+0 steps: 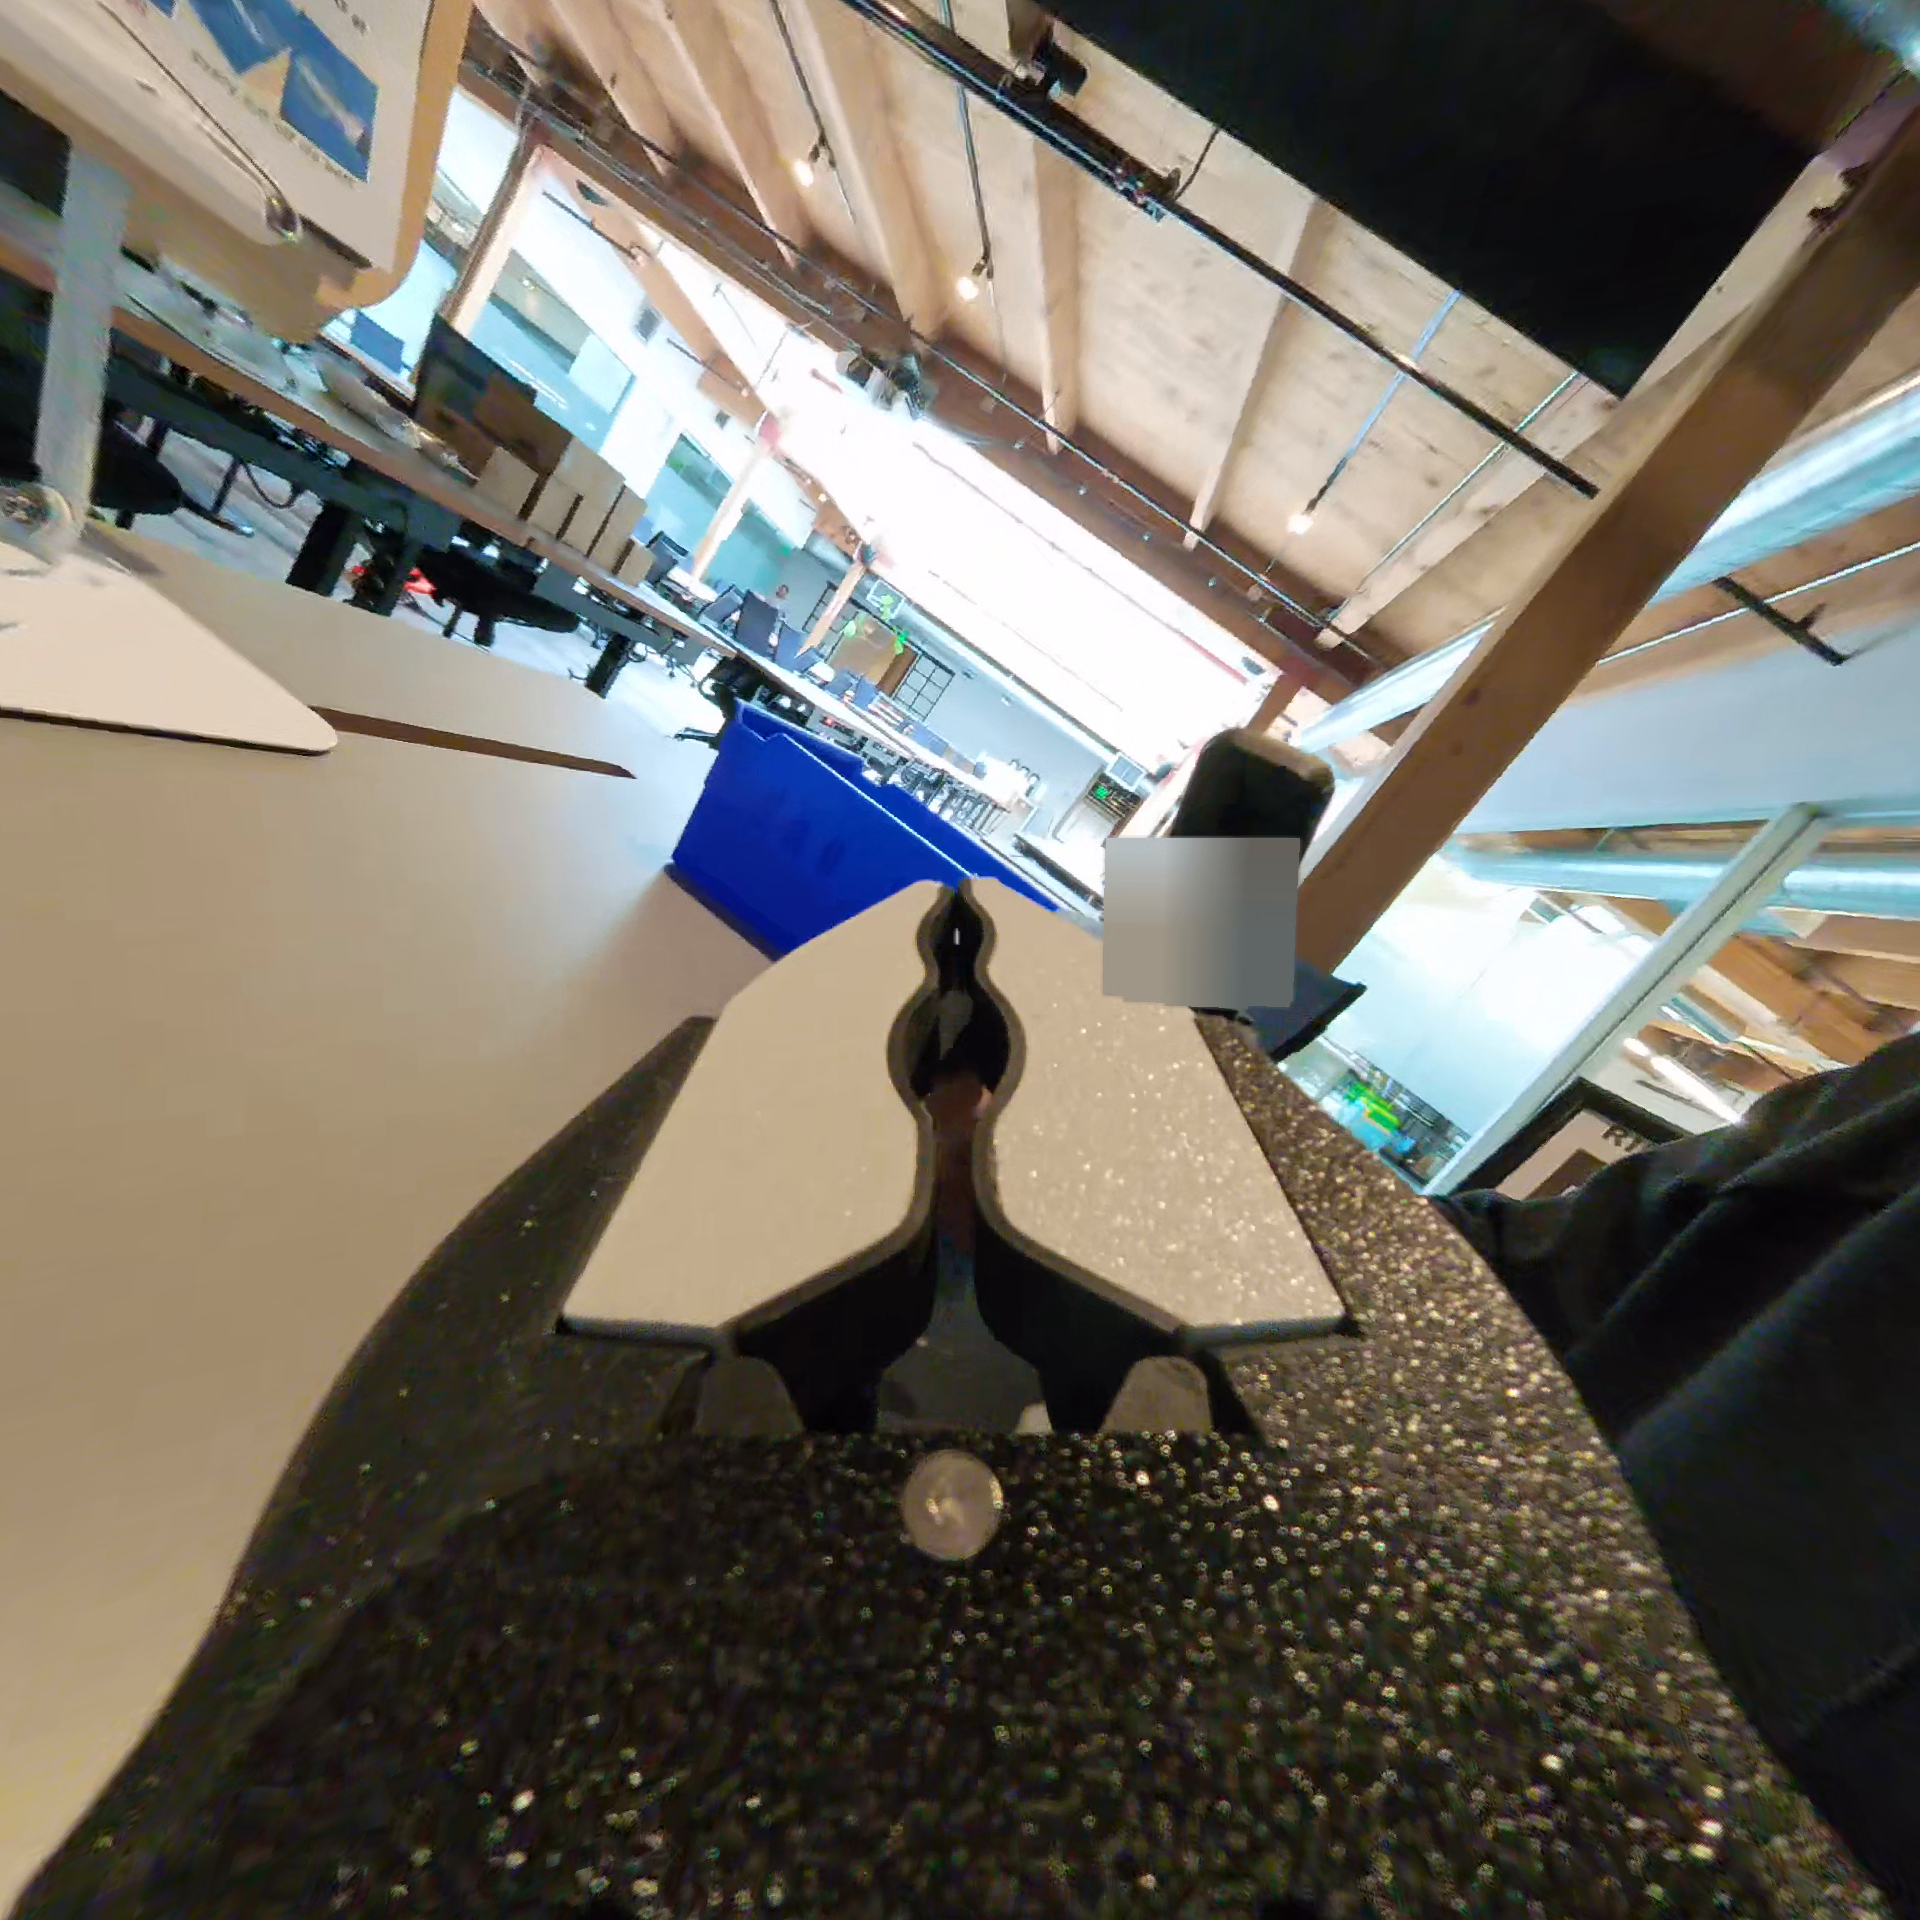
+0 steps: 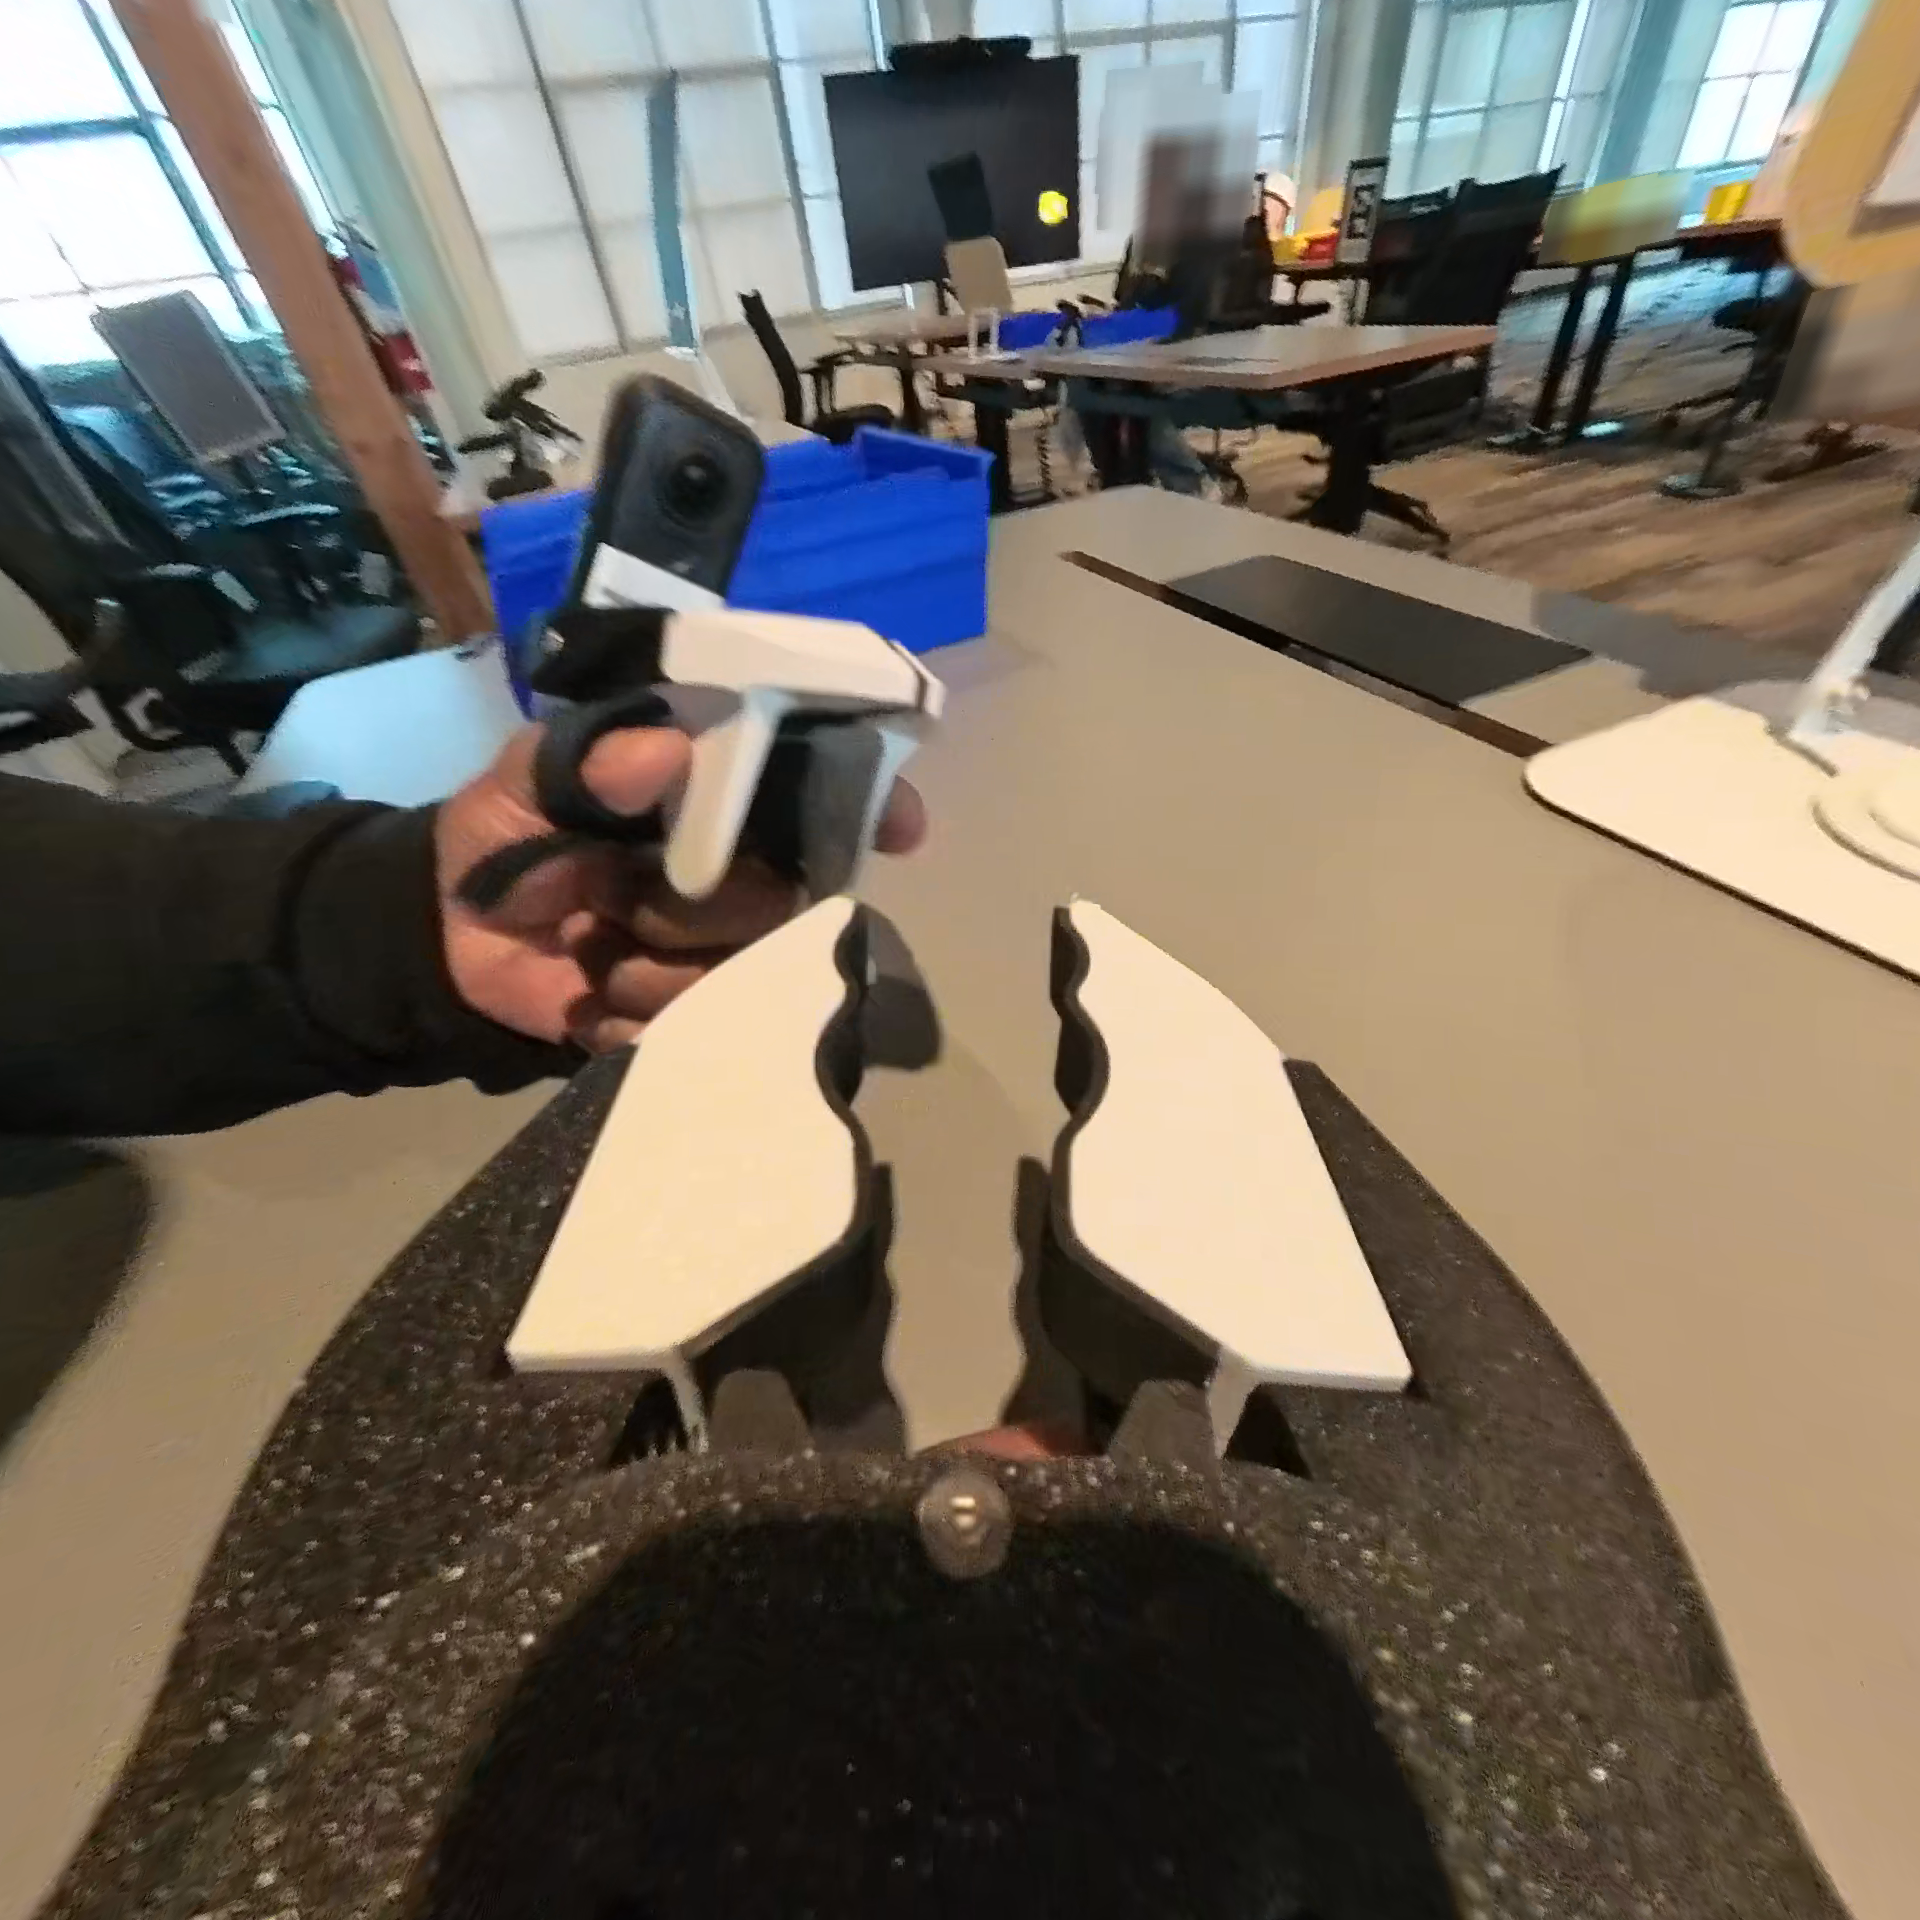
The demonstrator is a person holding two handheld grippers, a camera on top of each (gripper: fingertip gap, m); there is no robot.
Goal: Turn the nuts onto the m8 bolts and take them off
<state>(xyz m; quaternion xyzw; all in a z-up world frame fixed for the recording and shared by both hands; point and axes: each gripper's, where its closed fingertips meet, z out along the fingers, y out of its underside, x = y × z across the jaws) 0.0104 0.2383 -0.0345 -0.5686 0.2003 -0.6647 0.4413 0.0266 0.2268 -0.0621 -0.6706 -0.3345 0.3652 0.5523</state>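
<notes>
No nut or bolt shows plainly in either view. My left gripper (image 1: 958,902) has its white fingers pressed together and is tilted up toward the ceiling. A small pale glint sits in the dark notch between the pads; I cannot tell what it is. In the right wrist view a hand in a black sleeve holds the left gripper (image 2: 920,694) above the grey table (image 2: 1299,935), its camera on top. My right gripper (image 2: 961,914) is open and empty, just right of and below that hand. Only table shows between its fingers.
A blue bin (image 1: 800,831) (image 2: 862,540) stands at the table's far side. A white lamp base (image 2: 1756,821) sits at the right, a black mat (image 2: 1371,623) behind it. A white board (image 1: 156,675) lies at the left. Desks and chairs stand beyond.
</notes>
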